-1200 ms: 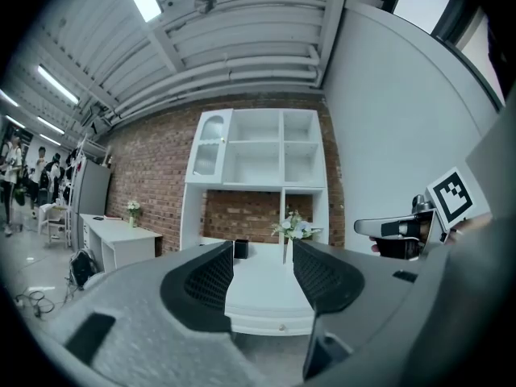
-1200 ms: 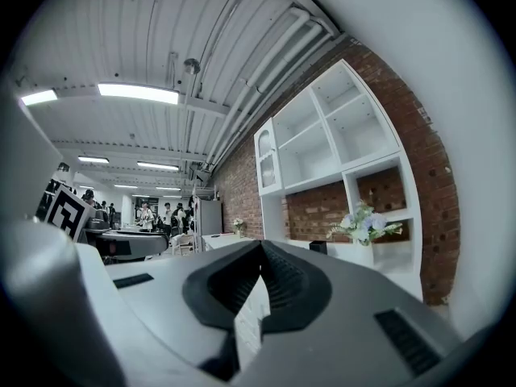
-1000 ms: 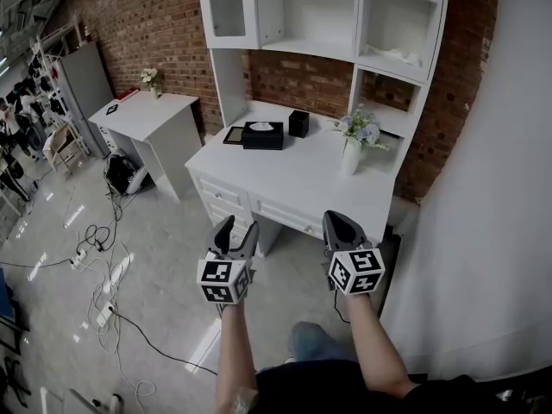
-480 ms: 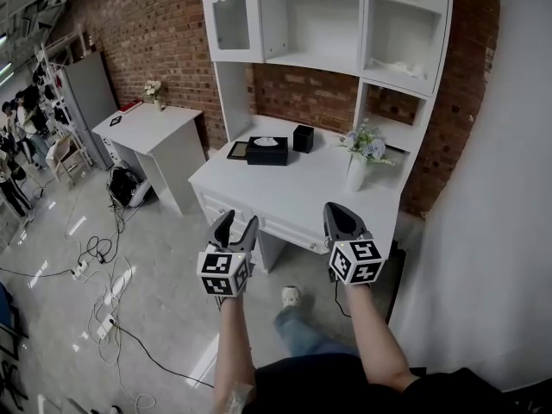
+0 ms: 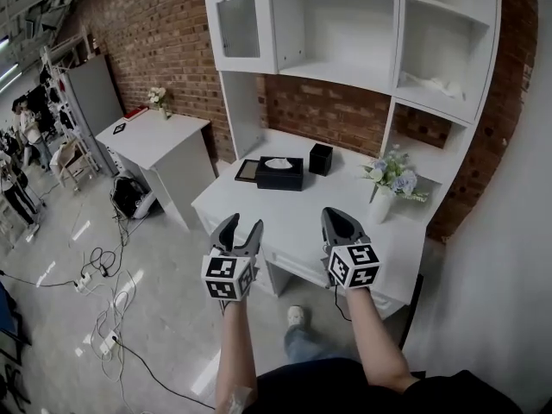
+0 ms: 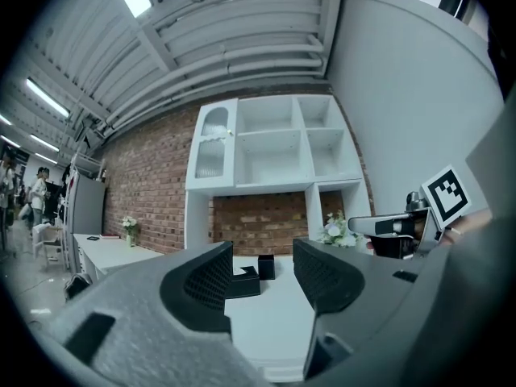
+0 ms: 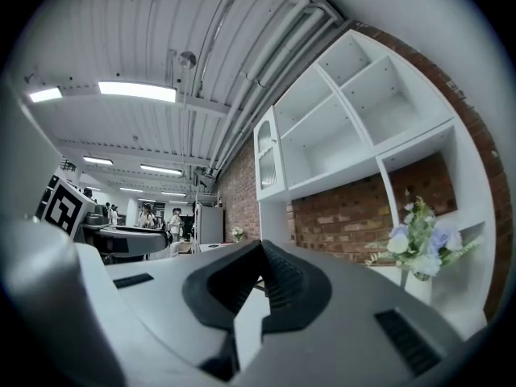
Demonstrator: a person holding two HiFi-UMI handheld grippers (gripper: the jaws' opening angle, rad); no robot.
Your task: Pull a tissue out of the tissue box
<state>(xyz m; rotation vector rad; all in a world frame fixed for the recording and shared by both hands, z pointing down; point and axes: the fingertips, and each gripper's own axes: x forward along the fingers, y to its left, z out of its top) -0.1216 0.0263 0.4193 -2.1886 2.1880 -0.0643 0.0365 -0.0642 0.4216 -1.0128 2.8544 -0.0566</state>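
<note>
Left gripper (image 5: 242,225): lower centre-left of the head view, over the front edge of the desk (image 5: 293,231). Its jaws stand apart with nothing between them.
Left gripper's own view (image 6: 262,256): the gap between the two dark ribbed jaws frames the tissue box (image 6: 244,281) far back on the desktop, a little left of the gap's middle.
Right gripper (image 5: 339,221): lower centre-right of the head view, level with the left one and apart from it, also over the desk's front edge.
Right gripper's own view (image 7: 261,244): the jaw tips meet and hold nothing; a thin slit of white desk shows lower down between them.
Tissue box (image 5: 279,173): black, low and oblong, at the centre of the head view, on the back left part of the desk. It lies above both grippers in the frame and well apart from them, nearer the left gripper's line than the right's.
Tissue (image 5: 278,163): a white tuft standing out of the slot on the box's top.
Beside the box: a dark flat frame (image 5: 247,170) just to its left, and a small black cube (image 5: 321,159) near its upper right.
Flower vase (image 5: 379,203): white, right of centre on the desk, above and right of the right gripper.
Shelving (image 5: 345,24): a white hutch fills the top of the frame above the desk.
Side table (image 5: 155,132): white, at the left against the brick wall.
</note>
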